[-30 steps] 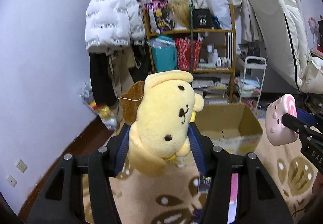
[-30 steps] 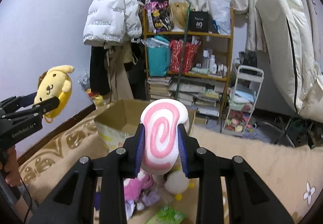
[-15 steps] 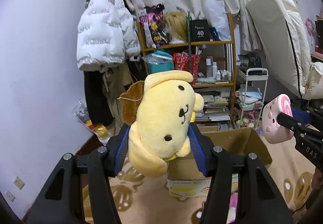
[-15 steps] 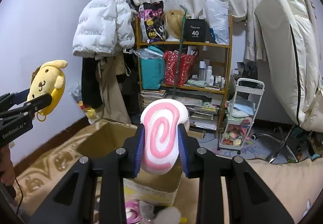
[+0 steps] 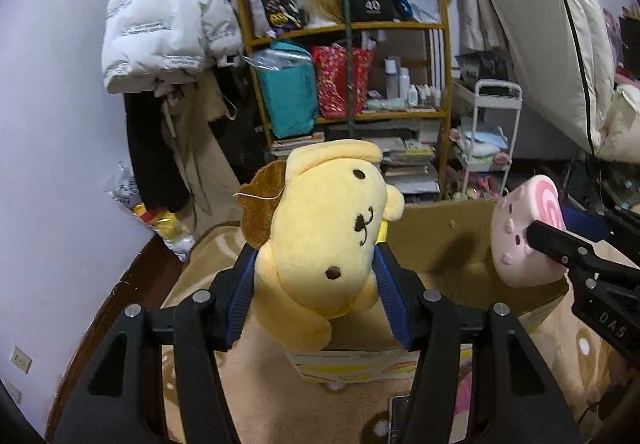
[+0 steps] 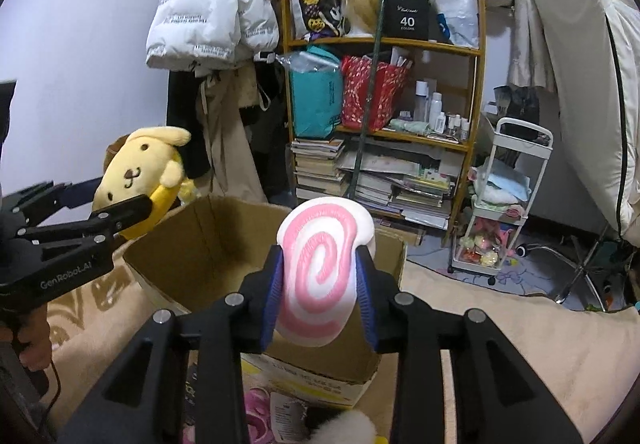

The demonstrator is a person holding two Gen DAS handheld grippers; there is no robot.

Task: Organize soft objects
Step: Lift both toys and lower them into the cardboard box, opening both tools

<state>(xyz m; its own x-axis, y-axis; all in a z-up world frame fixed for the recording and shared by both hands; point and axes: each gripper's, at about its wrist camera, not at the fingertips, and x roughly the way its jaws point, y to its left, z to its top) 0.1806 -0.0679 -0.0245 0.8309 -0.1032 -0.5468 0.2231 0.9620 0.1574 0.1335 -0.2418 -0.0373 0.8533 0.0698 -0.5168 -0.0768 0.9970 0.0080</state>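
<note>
Left wrist view: your widest boundary is the lilac wall point(image 5: 52, 171) filling the left side, meeting the floor at a dark skirting board. Straight ahead, the wooden shelf unit point(image 5: 348, 75) crammed with bags, bottles and stacked books closes the far side, with a white puffer jacket point(image 5: 160, 19) hanging at its left and a propped mattress point(image 5: 536, 43) at its right. A small white trolley point(image 5: 494, 139) stands just beside the shelf. Free floor is the beige patterned rug point(image 5: 256, 384) near you.

The open cardboard box point(image 5: 448, 244) sits on that rug, directly beyond both tools; its near rim lies below and behind your grips, its inside mostly bare where visible.

Your left gripper point(image 5: 316, 296) is clenched on the yellow dog plush point(image 5: 324, 240), blue pads pressing its cheeks, face tilted, brown ear out to the left. The plush hangs over the box's left front corner.

Right wrist view: your right gripper point(image 6: 320, 284) has the pink swirl plush point(image 6: 320, 264) between its pads, which touch both its sides; its jaws are opening. The plush hangs above the box point(image 6: 208, 244) opening, near the front rim.

Small items lie on the rug at the box's near foot: something pink, a white fluffy piece point(image 6: 344, 428), too cropped to name.
</note>
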